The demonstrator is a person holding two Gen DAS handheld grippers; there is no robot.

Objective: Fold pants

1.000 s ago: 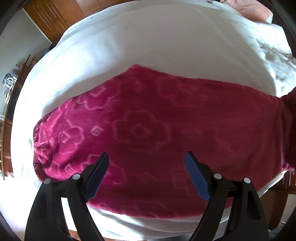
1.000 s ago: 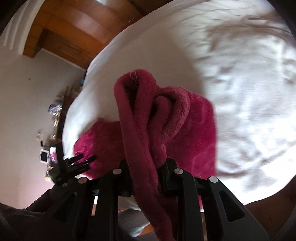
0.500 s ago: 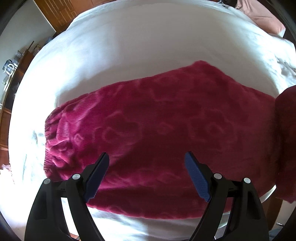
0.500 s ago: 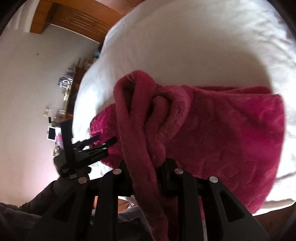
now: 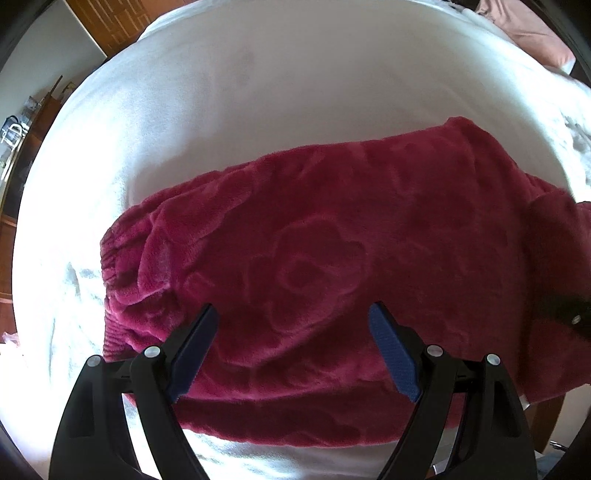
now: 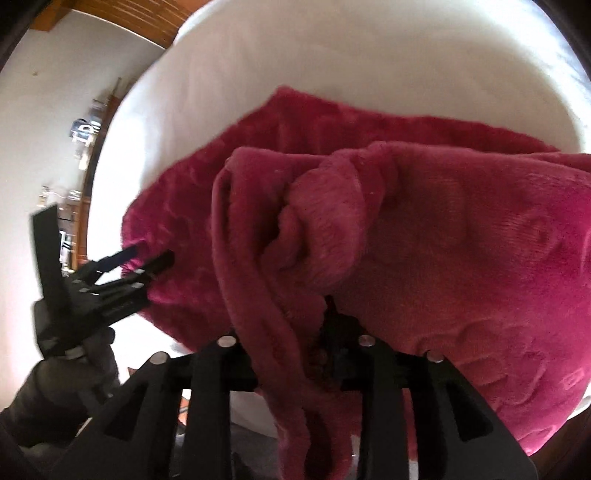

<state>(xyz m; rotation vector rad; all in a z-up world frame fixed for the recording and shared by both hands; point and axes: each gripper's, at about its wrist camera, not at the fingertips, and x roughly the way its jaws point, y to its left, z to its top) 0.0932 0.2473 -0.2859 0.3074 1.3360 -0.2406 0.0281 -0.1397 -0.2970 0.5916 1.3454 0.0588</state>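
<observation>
Magenta fleece pants [image 5: 314, 240] with a raised flower pattern lie across the white bed cover [image 5: 295, 74], elastic waistband at the left. My left gripper [image 5: 291, 308] hovers open above the pants near the bed's front edge, nothing between its blue pads [image 5: 192, 350]. In the right wrist view the leg end [image 6: 280, 258] of the pants is bunched up and draped over the lower layer [image 6: 461, 240]. It lies between the fingers of my right gripper [image 6: 288, 325], whose jaws are opening; a dark gap shows beside the right finger. The left gripper [image 6: 147, 262] points at the waistband side.
A pink pillow [image 5: 524, 33] lies at the bed's far right. Wooden panelling [image 5: 107, 22] and a shelf with small items [image 6: 81, 140] stand beyond the bed's left side. A dark gloved hand [image 6: 74, 369] holds the left gripper. The bed's front edge runs just below the pants.
The right gripper has carried the bunched leg end over and down onto the pants, and its fingers now stand wider apart. The left gripper has slid along the pants, still open.
</observation>
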